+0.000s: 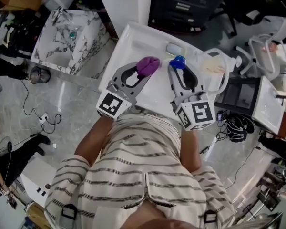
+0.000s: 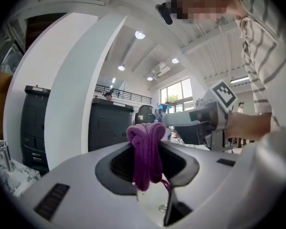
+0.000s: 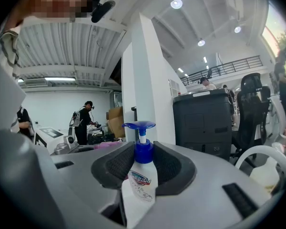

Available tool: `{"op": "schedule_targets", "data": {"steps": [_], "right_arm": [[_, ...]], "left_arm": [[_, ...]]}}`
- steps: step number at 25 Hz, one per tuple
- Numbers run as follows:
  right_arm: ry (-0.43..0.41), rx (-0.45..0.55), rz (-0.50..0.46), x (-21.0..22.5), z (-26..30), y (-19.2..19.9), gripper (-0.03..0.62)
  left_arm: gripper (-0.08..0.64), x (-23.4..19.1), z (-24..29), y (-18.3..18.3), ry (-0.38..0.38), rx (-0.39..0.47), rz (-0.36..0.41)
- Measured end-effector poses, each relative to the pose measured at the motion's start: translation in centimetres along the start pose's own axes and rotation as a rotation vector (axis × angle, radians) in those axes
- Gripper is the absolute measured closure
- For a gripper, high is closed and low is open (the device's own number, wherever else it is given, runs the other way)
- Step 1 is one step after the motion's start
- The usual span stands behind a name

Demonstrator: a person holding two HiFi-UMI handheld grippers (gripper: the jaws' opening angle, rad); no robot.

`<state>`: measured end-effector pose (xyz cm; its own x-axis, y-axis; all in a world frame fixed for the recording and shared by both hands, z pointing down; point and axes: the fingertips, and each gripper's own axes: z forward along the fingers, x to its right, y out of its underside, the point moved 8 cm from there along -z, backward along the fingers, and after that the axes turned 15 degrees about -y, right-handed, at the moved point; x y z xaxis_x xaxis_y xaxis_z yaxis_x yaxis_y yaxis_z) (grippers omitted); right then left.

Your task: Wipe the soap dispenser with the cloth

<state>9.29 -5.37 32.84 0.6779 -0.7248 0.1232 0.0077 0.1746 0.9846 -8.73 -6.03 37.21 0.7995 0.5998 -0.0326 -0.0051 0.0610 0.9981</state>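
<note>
My left gripper (image 1: 142,73) is shut on a bunched purple cloth (image 1: 148,66), held above the white table (image 1: 126,46). In the left gripper view the cloth (image 2: 147,151) hangs folded between the jaws. My right gripper (image 1: 181,71) is shut on the soap dispenser (image 1: 178,62), a white bottle with a blue pump. The bottle (image 3: 140,187) stands upright between the pads in the right gripper view, its blue pump head on top. The two grippers sit side by side, the cloth just left of the dispenser and a small gap between them.
A small pale oval object (image 1: 173,49) lies on the table behind the dispenser. A white chair (image 1: 219,70) stands to the right, a marbled block (image 1: 71,39) to the left. Cables lie on the grey floor. A person (image 3: 83,120) stands far back.
</note>
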Motion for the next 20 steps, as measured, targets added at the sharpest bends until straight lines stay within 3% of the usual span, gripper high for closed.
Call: {"op": "schedule_targets", "data": {"steps": [7,11,15,20], "right_arm": [[-0.104,-0.012,-0.029,-0.3,-0.4,0.2,0.46],[-0.19,-0.014,-0.043,-0.6,-0.8,0.1,0.46],[-0.248,-0.041,-0.062,-0.4,-0.8,0.2,0.46],[-0.332,-0.011,-0.031,-0.6,-1.4,0.3,0.46]], "left_arm": [[0.437,-0.9,0.9,-0.3,0.133,0.014,0.016],[0.439,-1.3,1.0,0.0,0.232,-0.021,-0.004],[0.439,-1.1,2.3,0.3,0.32,-0.032,0.062],[0.44,-0.8,2.6,0.0,0.404,-0.018,0.084]]}}
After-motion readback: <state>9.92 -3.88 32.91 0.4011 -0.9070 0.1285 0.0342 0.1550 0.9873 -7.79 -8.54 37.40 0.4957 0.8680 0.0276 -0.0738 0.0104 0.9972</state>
